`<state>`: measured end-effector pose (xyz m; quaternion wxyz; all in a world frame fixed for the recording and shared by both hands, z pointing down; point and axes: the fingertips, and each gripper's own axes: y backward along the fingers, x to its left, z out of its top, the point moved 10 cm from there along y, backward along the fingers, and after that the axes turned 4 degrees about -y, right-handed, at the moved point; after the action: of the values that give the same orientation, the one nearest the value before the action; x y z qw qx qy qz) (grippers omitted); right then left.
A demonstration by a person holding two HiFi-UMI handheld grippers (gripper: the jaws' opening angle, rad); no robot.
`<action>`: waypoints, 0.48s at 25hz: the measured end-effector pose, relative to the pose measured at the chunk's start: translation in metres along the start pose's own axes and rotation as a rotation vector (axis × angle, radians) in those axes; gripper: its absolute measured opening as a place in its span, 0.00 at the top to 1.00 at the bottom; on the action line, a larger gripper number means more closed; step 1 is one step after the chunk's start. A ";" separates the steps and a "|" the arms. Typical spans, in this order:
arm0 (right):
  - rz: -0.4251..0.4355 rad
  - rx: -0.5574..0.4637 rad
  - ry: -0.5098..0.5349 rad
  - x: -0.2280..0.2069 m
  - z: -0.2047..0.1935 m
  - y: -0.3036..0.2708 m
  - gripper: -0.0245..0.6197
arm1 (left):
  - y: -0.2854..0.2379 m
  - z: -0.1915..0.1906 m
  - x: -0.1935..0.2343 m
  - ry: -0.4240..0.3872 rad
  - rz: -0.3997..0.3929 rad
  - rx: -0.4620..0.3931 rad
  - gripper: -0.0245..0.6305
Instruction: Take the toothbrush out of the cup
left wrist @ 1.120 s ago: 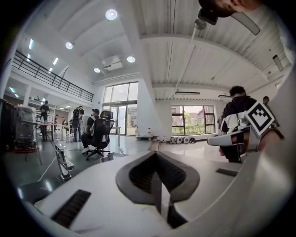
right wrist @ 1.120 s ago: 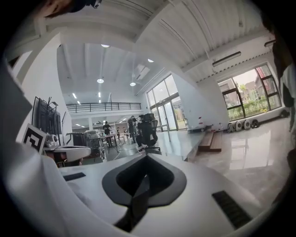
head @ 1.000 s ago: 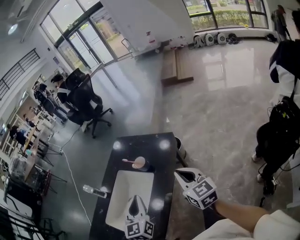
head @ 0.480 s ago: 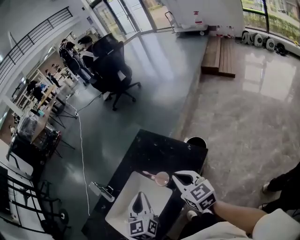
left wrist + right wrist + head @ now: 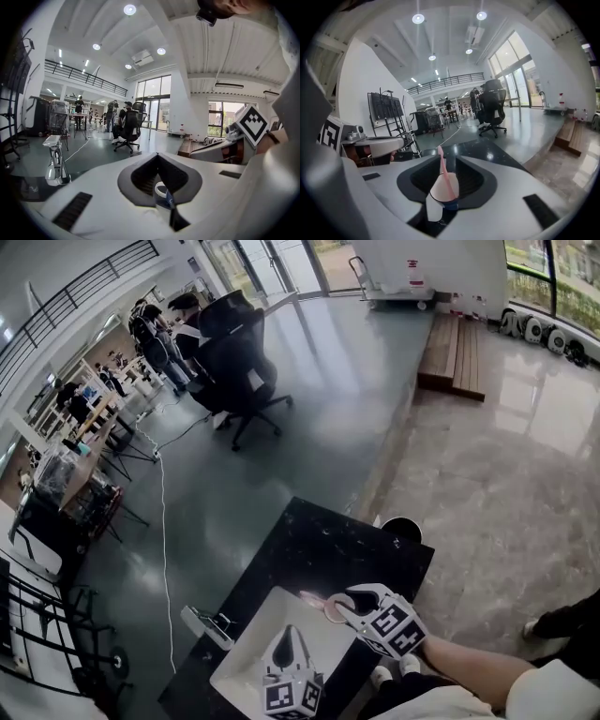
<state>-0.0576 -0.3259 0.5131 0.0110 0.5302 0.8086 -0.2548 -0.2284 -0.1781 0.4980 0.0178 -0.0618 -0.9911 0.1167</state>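
Observation:
A pale cup [image 5: 330, 608] with a pink toothbrush [image 5: 310, 597] leaning out to the left stands on the black counter [image 5: 309, 540], at the far right corner of the white sink [image 5: 251, 660]. My right gripper [image 5: 349, 603] reaches it from the right. In the right gripper view the cup [image 5: 444, 191] and the toothbrush [image 5: 442, 165] sit between the jaws of my right gripper [image 5: 446, 177], which are opening, with the pads apart from the cup. My left gripper [image 5: 290, 637] hovers over the sink with its tips together. In the left gripper view, my left gripper [image 5: 158, 172] faces the cup [image 5: 162, 193].
A chrome faucet [image 5: 208, 623] stands at the sink's left edge. A round dark bin [image 5: 401, 529] sits on the floor past the counter's far corner. Farther off are an office chair [image 5: 239, 371], people at desks [image 5: 155, 329] and a wooden bench [image 5: 459, 351].
Both grippers have moved forward toward the cup. The right gripper, earlier off to the cup's right with its jaws together, now has them apart around the cup. The head view has swung.

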 end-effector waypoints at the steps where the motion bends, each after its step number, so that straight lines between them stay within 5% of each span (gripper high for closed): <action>1: 0.018 0.024 0.011 0.001 0.000 -0.006 0.75 | 0.000 -0.001 0.001 0.007 0.001 -0.002 0.94; 12: 0.123 0.312 0.143 0.013 0.004 -0.080 0.75 | -0.006 -0.012 0.026 0.062 0.047 -0.019 0.94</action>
<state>-0.1336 -0.3412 0.5376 -0.1134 0.5909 0.7239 -0.3375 -0.2547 -0.1779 0.5118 0.0453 -0.0889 -0.9894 0.1058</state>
